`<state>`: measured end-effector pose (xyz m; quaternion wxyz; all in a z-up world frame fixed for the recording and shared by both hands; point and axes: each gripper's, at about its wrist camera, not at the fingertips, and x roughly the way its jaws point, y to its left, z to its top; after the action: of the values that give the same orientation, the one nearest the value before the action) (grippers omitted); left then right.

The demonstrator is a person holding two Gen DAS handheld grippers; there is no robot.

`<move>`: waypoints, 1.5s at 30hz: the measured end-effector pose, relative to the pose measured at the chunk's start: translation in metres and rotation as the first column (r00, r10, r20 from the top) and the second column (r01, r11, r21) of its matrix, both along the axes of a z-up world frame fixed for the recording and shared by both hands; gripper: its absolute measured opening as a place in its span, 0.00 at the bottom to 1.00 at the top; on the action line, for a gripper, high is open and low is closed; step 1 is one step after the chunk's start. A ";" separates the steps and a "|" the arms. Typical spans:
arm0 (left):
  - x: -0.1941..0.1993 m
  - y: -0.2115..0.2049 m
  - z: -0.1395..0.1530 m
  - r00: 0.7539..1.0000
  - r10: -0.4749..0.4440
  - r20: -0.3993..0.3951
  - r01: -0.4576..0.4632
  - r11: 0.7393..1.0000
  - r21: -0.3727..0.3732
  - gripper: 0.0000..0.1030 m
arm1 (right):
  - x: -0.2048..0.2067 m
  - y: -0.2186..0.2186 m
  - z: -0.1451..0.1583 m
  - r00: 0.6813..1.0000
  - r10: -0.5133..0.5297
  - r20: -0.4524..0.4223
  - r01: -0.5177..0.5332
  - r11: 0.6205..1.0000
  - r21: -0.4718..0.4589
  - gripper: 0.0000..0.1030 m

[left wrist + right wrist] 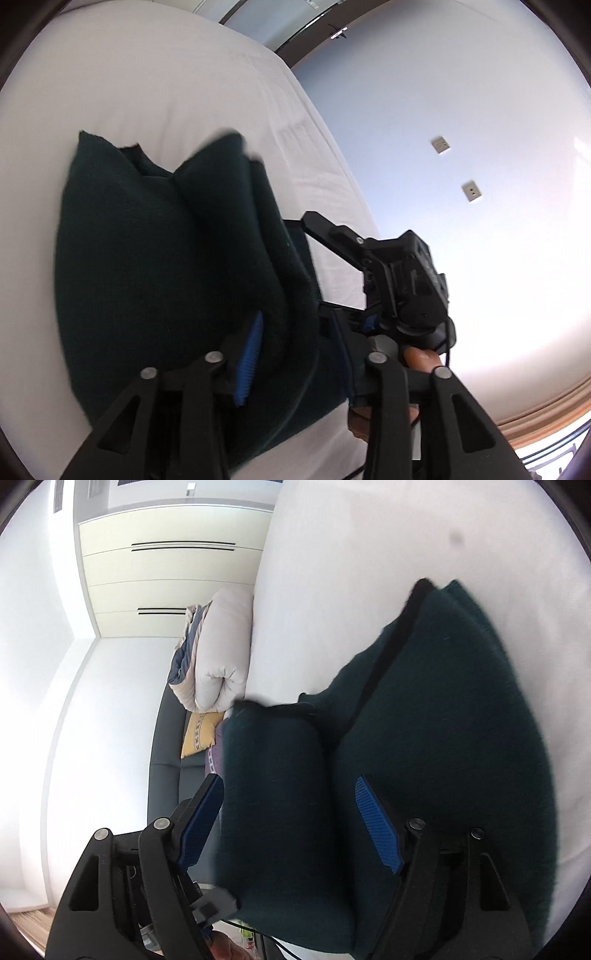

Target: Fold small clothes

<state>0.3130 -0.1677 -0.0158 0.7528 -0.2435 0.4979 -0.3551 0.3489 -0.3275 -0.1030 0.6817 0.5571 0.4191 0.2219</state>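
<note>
The dark green garment lay on the white bed, one side doubled over itself, I judged so the fold would sit flat. My right gripper stood wide, its blue pads astride the folded strip without pressing it. My left gripper also stood parted over the cloth, gripping nothing, both tilted downward.

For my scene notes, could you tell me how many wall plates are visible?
2: one wall plate on the pale wall, another just below-right; others may be hidden.
</note>
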 end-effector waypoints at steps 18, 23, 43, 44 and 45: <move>-0.040 0.100 -0.039 0.989 0.148 0.019 -0.149 0.987 0.059 0.61 | 0.023 0.064 0.034 0.959 0.233 -0.163 -0.284 0.752 -0.595 0.21; -0.042 0.095 -0.035 0.991 0.129 0.027 -0.130 0.990 0.047 0.63 | -0.001 0.045 0.052 0.978 0.172 -0.113 -0.205 0.750 -0.628 0.14; -0.044 0.042 -0.038 0.980 -0.022 0.198 -0.033 0.962 0.270 0.62 | -0.042 -0.055 0.008 0.993 0.078 -0.084 -0.113 0.789 -0.603 0.17; -0.045 0.036 -0.041 0.977 -0.035 0.209 -0.032 0.951 0.309 0.62 | -0.042 -0.059 0.005 0.994 0.079 -0.075 -0.108 0.804 -0.585 0.17; -0.046 0.029 -0.043 0.972 -0.054 0.227 -0.031 0.935 0.353 0.62 | -0.044 -0.064 0.002 0.995 0.070 -0.071 -0.098 0.824 -0.558 0.18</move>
<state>0.2667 -0.1385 -0.0586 0.8353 -0.0576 0.4634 -0.2900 0.3050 -0.3914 -0.1008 0.7946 0.3188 0.5057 0.1060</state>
